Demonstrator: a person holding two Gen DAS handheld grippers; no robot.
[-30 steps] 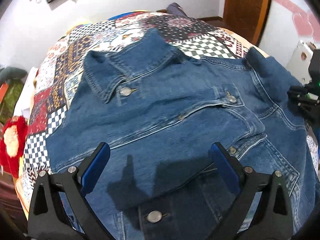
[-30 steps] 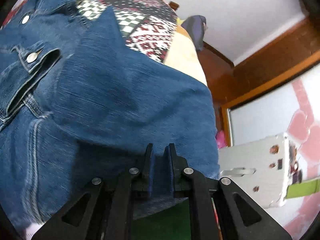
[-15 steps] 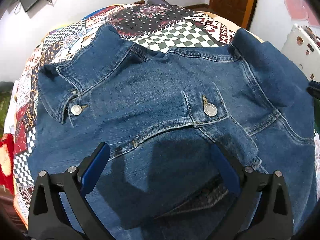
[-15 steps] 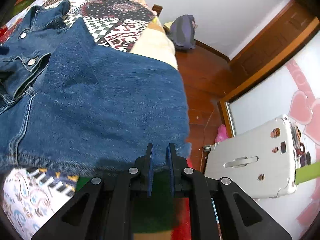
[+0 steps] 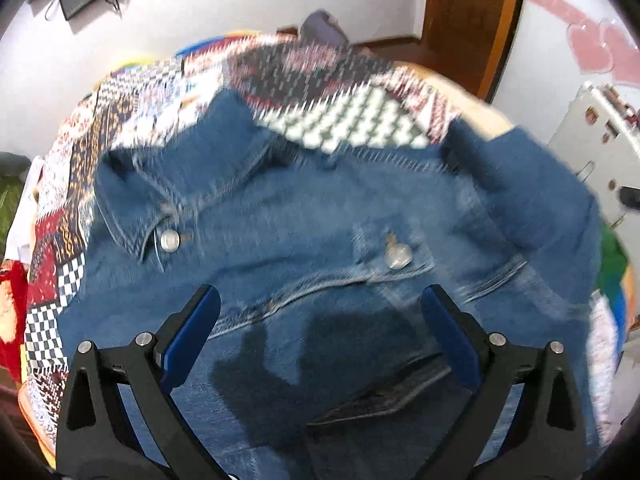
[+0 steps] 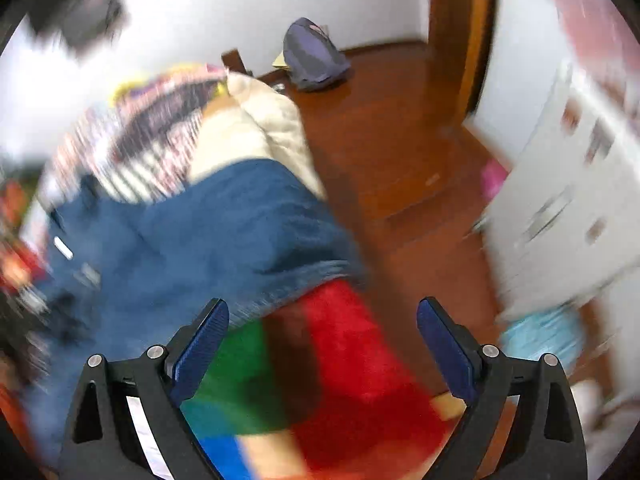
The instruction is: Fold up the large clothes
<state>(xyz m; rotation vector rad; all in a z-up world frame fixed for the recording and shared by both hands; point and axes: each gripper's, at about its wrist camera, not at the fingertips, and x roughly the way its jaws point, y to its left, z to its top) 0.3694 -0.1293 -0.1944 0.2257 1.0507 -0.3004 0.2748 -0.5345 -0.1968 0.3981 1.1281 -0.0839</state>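
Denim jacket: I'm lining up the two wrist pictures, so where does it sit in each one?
Left wrist view: the denim jacket fills the middle, spread front-up on the patchwork bedspread, collar at upper left.
Right wrist view: the denim jacket lies at centre left, its sleeve end reaching the bed's edge.
Shared landmark: the purple bag on the wooden floor by the far wall.

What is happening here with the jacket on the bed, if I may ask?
A person is folding a denim jacket laid front-up on a patchwork quilt, with handheld tongs in each hand. The left tongs hover open above its chest. The right tongs, jaws opening with nothing between them, are off the sleeve end.
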